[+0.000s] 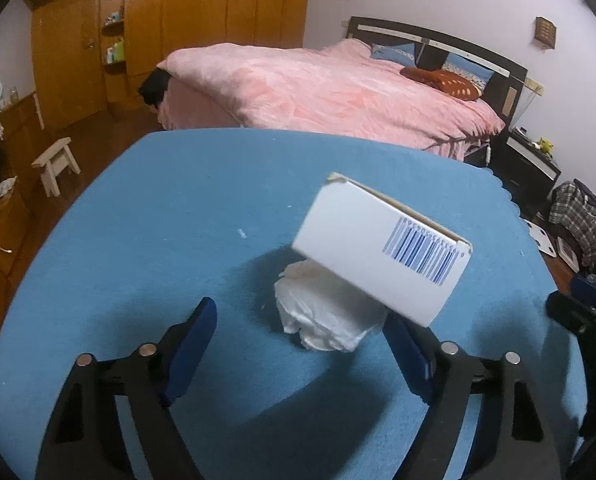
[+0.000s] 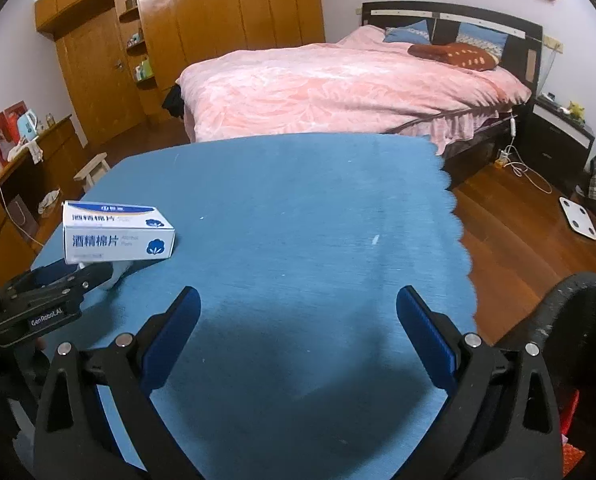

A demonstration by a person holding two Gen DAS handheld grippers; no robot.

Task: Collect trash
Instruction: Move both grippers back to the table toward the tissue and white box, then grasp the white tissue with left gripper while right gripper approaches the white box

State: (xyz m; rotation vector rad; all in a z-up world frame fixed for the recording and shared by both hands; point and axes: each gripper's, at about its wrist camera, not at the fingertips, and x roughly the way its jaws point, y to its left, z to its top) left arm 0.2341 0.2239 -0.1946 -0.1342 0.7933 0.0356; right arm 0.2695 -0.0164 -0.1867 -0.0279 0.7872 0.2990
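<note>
I had the left gripper low over the desk with its blue cloth cover, jaws spread wide and gripping nothing. A crumpled white tissue wad lay on the cloth at lower centre of the left wrist view, between the two blue fingers but clear of both. A white cardboard box with a blue barcode sat tilted over the wad's far side, right of centre; I could not tell whether it rested on the tissue. The right gripper hung over bare cloth, its jaws also wide apart and empty. In the right wrist view the box sat at middle left. A bed with a pink quilt filled the upper frame.
</note>
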